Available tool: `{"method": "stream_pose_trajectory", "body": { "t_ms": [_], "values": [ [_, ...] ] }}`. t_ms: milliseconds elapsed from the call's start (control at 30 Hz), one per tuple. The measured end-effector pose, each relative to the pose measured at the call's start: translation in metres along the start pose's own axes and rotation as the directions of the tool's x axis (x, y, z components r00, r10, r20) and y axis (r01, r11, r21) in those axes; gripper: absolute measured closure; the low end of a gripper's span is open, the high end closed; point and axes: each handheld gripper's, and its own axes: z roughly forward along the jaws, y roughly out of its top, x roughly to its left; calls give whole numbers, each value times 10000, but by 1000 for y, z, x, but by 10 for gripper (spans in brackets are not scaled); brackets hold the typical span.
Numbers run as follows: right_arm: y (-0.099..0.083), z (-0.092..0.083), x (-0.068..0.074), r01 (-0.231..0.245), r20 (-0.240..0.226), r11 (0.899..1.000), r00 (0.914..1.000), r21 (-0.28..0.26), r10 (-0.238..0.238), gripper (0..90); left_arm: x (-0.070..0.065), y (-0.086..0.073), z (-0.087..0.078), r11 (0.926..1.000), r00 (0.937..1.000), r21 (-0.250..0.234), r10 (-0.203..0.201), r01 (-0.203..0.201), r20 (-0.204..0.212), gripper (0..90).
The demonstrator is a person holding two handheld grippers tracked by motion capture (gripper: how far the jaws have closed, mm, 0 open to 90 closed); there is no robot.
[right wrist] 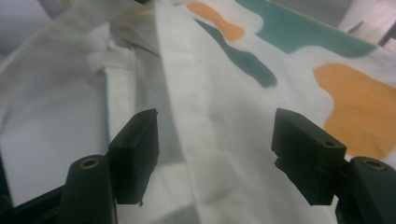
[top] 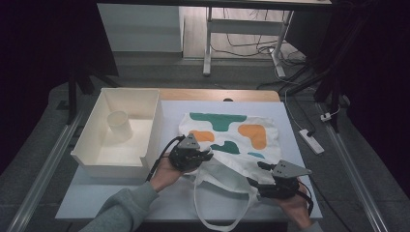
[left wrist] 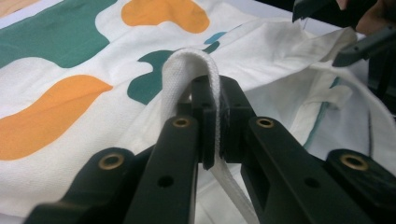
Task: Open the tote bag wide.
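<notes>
White cloth makes up the tote bag [top: 232, 145], which lies flat in the middle of the table [top: 96, 198] with green and orange blobs on it. The left gripper [top: 205, 155] sits at the bag's near left edge, and its jaws are squeezed tight on a white strap [left wrist: 187, 74] of the bag; in the left gripper view the strap loops up over the jaw tips and runs down between them. The right gripper [top: 258, 174] sits at the bag's near right corner. Its jaws stand wide apart, and in the right gripper view a fold of the bag's cloth [right wrist: 210, 140] runs between them without either pad pressing on it. A second strap [top: 222, 212] hangs in a long loop from the bag toward the near edge of the table. Left of the bag stands a cream bin [top: 92, 140] with a cream cup [top: 119, 125] inside it. Nothing sits between the bag and the grippers. The bag's opening is bunched up near the grippers, so it is hard to tell which layer of cloth is which there. A grey sleeve [top: 125, 210] is cut off at the bottom of the high view.
</notes>
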Motion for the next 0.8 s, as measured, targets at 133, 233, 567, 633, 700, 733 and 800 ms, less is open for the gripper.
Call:
{"method": "stream_pose_trajectory", "body": {
  "t_ms": [133, 233, 567, 633, 700, 733, 800],
  "values": [
    [9, 5, 13, 225, -662, 9997, 9976, 58, -221, 323, -6, 5, -9, 9991, 9987, -90, 403, -406, -303, 857],
    [12, 13, 24, 280, -1288, 9995, 9913, 174, -256, 330, -3, 5, -10, 9994, 9992, -137, 300, -304, -252, 856],
    [23, 45, 64, 702, -2948, 9951, 9544, 696, -467, 330, 2, 3, -8, 9998, 9997, -94, 179, -180, -177, 857],
    [25, 52, 73, 549, -3324, 9957, 9428, 751, -269, 331, 3, 3, -7, 9998, 9997, -96, 173, -175, -171, 857],
    [28, 60, 84, 491, -3711, 9953, 9285, 833, -148, 333, 3, 3, -7, 9998, 9998, -108, 135, -137, -175, 857],
    [30, 64, 90, 575, -3825, 9943, 9238, 897, -189, 333, 3, 3, -7, 9998, 9997, -110, 143, -145, -181, 857],
    [31, 71, 102, 836, -4093, 9912, 9118, 1031, -343, 334, 3, 2, -7, 9998, 9997, -109, 139, -141, -189, 857]
  ]
}}
